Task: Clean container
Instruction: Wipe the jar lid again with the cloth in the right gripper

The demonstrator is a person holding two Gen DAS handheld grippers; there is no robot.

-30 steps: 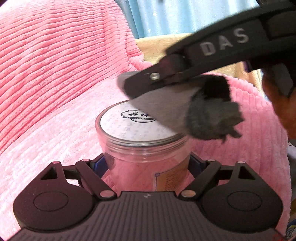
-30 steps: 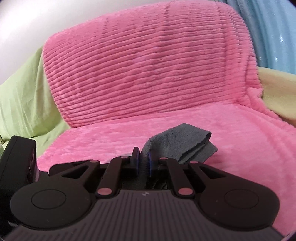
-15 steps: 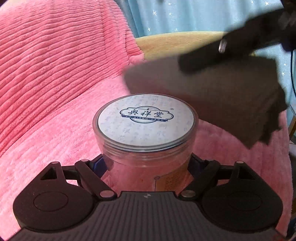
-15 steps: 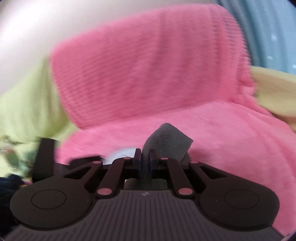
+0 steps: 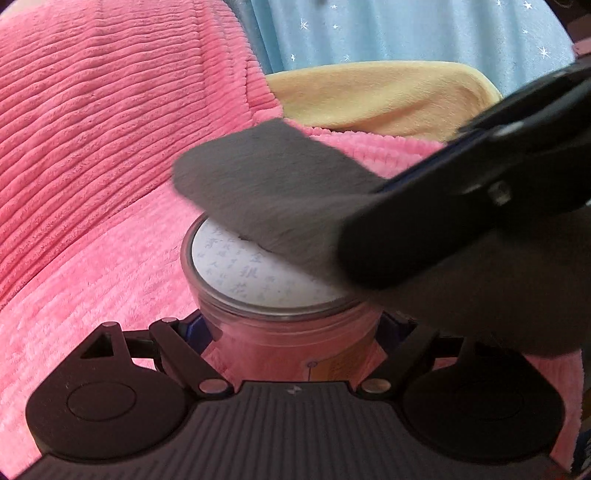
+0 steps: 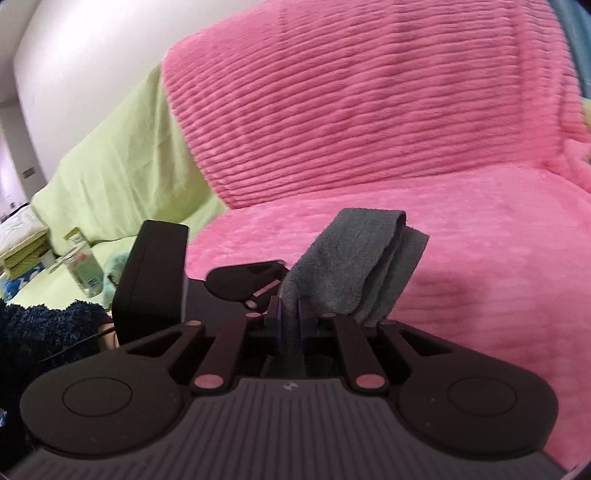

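A clear plastic jar with a white printed lid stands upright between the fingers of my left gripper, which is shut on its body. A folded grey cloth lies across the right and far part of the lid, held by my right gripper, whose dark body crosses the right side of the left wrist view. In the right wrist view the same grey cloth sticks out of my right gripper, which is shut on it. The left gripper's body shows at the left there.
A pink ribbed blanket covers the sofa seat and back. A yellow cushion lies behind, before a blue starred curtain. A green cover and a glass jar sit at far left in the right wrist view.
The grey cloth was lifted off the lid half a second ago and now sits down on it again, covering its right and far part. The jar stays gripped in place.
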